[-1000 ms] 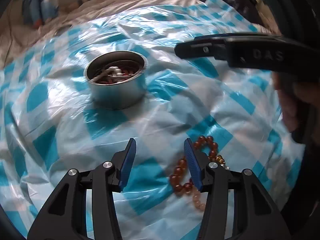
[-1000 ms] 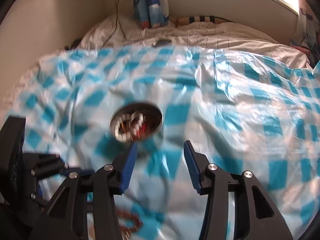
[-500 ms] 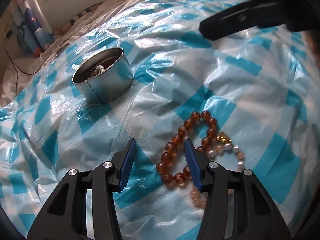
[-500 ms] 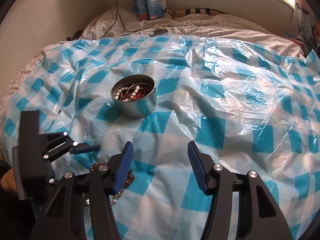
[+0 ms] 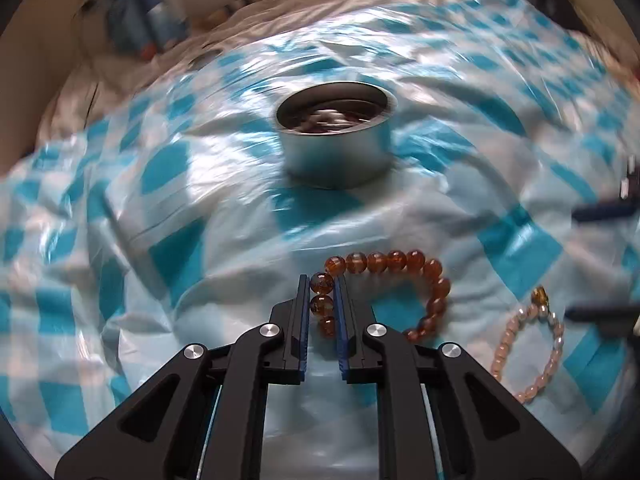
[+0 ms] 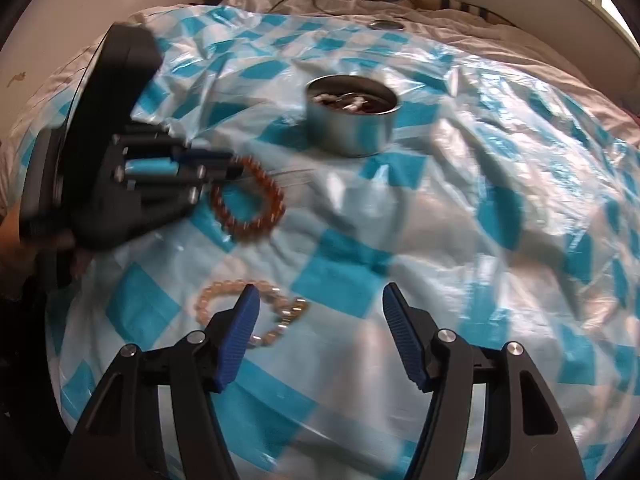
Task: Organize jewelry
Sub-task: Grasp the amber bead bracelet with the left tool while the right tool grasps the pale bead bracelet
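Bracelets (image 5: 400, 276) before tin (image 5: 336, 136) — beads inside, seemingly.

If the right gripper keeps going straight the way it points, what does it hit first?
Probably the checked plastic sheet: the open right gripper has bare sheet between its fingers, with the pale bead bracelet just beside its left finger.

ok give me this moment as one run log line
left gripper: just closed on amber bracelet | right gripper: opening, empty, beside pink bracelet | tin: holds jewelry
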Demonstrator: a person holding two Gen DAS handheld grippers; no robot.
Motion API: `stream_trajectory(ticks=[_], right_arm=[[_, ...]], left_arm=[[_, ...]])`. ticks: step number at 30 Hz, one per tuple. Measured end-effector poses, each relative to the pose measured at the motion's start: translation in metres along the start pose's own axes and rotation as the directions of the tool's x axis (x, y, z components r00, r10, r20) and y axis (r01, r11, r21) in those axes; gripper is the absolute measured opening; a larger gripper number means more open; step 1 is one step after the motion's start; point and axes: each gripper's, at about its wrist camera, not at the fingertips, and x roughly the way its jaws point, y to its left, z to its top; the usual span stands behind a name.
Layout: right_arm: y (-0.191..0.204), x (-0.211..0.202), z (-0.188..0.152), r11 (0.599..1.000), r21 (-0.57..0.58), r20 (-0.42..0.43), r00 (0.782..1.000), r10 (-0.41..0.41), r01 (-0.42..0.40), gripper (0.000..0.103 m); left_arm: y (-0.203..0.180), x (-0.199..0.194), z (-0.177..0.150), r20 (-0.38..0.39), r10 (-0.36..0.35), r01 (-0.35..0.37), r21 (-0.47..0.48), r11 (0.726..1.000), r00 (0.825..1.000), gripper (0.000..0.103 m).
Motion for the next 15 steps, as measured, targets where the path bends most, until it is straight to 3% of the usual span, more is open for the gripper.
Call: stream_trajectory(ticks=[3, 7, 9, 10, 13, 15], right_arm=[[0.011, 0.006, 0.0, 1.0, -0.028, 0.006, 1.0, 0.011, -0.011, 0.062], [0.026, 0.023, -0.006, 0.992, -0.11, -0.052, 0.996, -0.07, 0.064, 0.062], [0.028, 0.028, -0.011, 0.991, -0.121, -0.058, 0.996, -0.068, 0.061, 0.062], [0.028, 0.028, -0.012, 0.992, -0.117, -0.063, 0.997, -0.045, 0.037, 0.054], [0.029, 0.028, -0.013, 0.992, -0.124, -0.079, 0.997, -0.009, -0.001, 0.016], [0.028, 0.027, -0.013, 0.994, -0.108, -0.083, 0.996, 0.022, -0.031, 0.011]], left_arm=[[0.011, -0.002, -0.001, 0.004, -0.038, 0.038, -0.049, 0.998, 0.999, 0.01], [0.007, -0.003, 0.0, 0.011, -0.045, 0.045, -0.035, 0.998, 0.999, 0.011], [0.005, -0.003, 0.002, 0.015, -0.044, 0.044, -0.029, 0.999, 0.999, 0.011], [0.004, -0.002, 0.002, 0.014, -0.044, 0.045, -0.031, 0.999, 0.999, 0.011], [0.003, -0.001, 0.003, 0.01, -0.047, 0.047, -0.034, 0.998, 0.999, 0.011], [0.002, -0.001, 0.003, 0.008, -0.05, 0.051, -0.033, 0.998, 0.999, 0.011]])
